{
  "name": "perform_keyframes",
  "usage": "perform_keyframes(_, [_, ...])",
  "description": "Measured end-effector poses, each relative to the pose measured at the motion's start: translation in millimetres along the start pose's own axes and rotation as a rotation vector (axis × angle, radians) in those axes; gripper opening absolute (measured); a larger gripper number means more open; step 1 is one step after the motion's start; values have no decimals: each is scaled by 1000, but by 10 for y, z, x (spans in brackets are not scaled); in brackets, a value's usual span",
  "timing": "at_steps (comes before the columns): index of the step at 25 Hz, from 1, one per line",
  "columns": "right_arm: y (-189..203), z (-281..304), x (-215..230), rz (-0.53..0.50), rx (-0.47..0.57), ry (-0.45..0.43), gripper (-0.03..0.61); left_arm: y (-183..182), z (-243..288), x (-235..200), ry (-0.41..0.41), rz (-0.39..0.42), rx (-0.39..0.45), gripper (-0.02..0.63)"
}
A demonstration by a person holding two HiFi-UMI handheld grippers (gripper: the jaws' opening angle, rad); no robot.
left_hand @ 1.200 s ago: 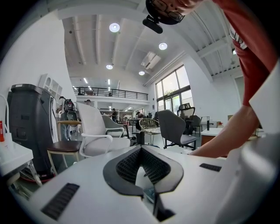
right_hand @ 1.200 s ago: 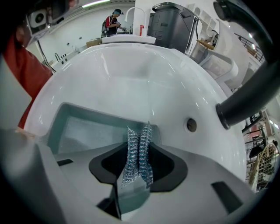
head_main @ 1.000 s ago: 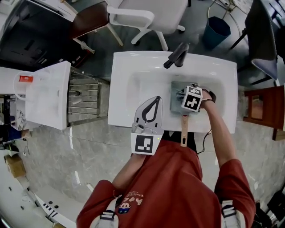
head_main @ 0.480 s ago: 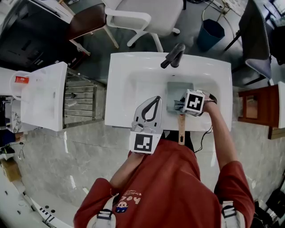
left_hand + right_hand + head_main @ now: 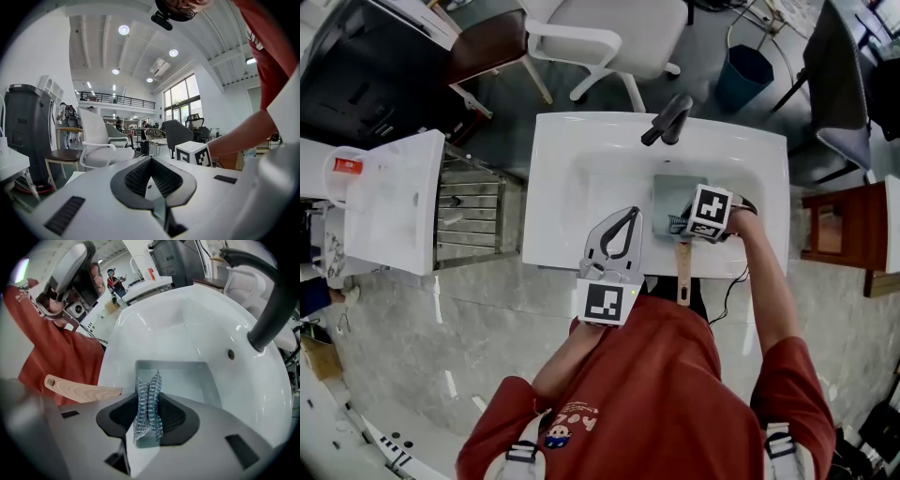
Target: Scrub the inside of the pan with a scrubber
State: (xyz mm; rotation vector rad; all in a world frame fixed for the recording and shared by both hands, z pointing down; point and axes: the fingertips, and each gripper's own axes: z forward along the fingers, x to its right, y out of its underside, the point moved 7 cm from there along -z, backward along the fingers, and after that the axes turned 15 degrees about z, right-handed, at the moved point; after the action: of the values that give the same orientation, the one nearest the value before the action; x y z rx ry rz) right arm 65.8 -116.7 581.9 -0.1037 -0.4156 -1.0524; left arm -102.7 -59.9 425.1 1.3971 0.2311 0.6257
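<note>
Pinches steel-mesh scrubber (image 5: 147, 401) in right gripper (image 5: 149, 414), low over square pan (image 5: 190, 376) inside sink (image 5: 187, 329), ready for scrubbing; parks left gripper (image 5: 626, 217), pressed together and empty, at pan's 9 o'clock

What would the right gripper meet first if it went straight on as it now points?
The right gripper's steel scrubber would likely touch the square pan's inner floor first.
</note>
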Motion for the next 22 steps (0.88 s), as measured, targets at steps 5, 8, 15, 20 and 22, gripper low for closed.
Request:
perform_keyframes(5, [-5, 37, 32, 32, -1, -39, 140, 34, -13, -15, -13, -4, -7, 11])
perform_keyframes(8, [-43, 49, 29, 45, 4, -50, 137, 32, -11, -35, -15, -6, -10, 11])
perform_keyframes(15, [-52, 68, 54, 47, 1, -64, 138, 66, 1, -59, -17, -3, -19, 11])
perform_keyframes(20, [-42, 63, 73, 49, 23, -81, 138, 86, 8, -64, -16, -6, -30, 11])
perform_keyframes(22, [-43, 66, 96, 47, 35, -75, 138, 94, 10, -66, -15, -5, -35, 11])
